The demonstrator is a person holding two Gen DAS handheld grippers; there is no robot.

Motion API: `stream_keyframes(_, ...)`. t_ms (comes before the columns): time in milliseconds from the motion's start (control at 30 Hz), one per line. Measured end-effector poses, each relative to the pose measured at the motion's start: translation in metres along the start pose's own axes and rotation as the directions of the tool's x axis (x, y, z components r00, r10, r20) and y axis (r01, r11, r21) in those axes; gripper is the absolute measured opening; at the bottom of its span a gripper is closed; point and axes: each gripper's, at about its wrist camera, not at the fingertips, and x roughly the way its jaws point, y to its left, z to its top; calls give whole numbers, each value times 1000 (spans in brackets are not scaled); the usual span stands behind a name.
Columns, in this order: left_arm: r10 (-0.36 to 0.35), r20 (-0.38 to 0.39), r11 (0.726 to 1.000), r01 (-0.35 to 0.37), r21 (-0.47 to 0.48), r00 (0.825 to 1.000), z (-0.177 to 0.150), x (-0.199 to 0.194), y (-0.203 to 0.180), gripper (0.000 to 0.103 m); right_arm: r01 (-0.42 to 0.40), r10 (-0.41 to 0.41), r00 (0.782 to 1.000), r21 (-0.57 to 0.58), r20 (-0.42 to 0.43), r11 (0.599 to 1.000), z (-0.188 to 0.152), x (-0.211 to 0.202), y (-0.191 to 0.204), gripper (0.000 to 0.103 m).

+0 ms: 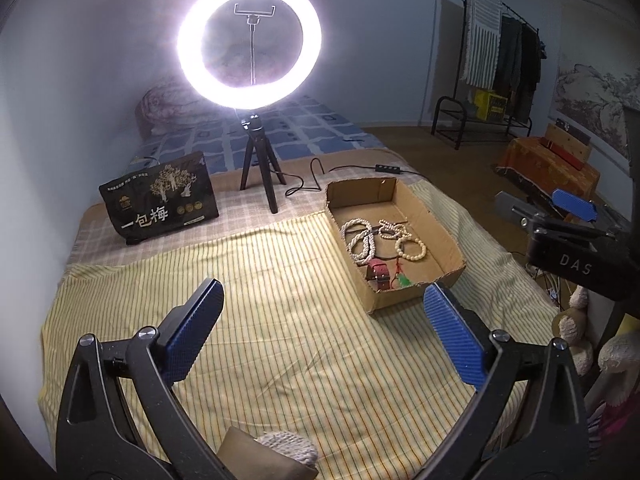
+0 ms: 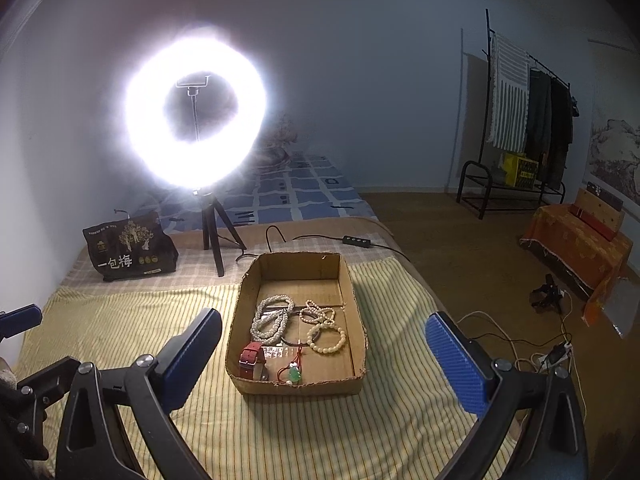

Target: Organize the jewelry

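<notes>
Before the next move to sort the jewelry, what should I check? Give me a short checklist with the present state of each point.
1. Left tool open and empty: ok.
2. Right tool open and empty: ok.
3. Jewelry all inside the cardboard box: ok.
4. White bead strands free of the dark cord: cannot tell.
5. Red watch reachable near the front wall: ok.
6. Green pendant lying apart from the watch: ok.

A bright ring light (image 1: 249, 40) stands on a small tripod (image 1: 260, 164) on the bed (image 1: 280, 340), before a pale blue wall (image 2: 360, 60). The floor (image 2: 460, 240) is brown wood. At the right stands a black clothes rack (image 2: 520, 120) with hanging clothes.
</notes>
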Motion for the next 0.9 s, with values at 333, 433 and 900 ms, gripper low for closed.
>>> stream_keyframes(333, 4, -1, 1000, -4, 2, 1000, 0, 1, 0, 102, 10, -10, 1000, 0, -2, 1000, -1, 2, 0, 103)
stream_keyframes(433, 4, 0, 1000, -4, 3, 1000, 0, 0, 0, 102, 13, -13, 1000, -3, 0, 1000, -1, 2, 0, 103)
stream_keyframes(900, 1, -2, 1000, -1, 8, 1000, 1, 0, -2, 103, 10, -10, 1000, -13, -15, 1000, -3, 5, 1, 103)
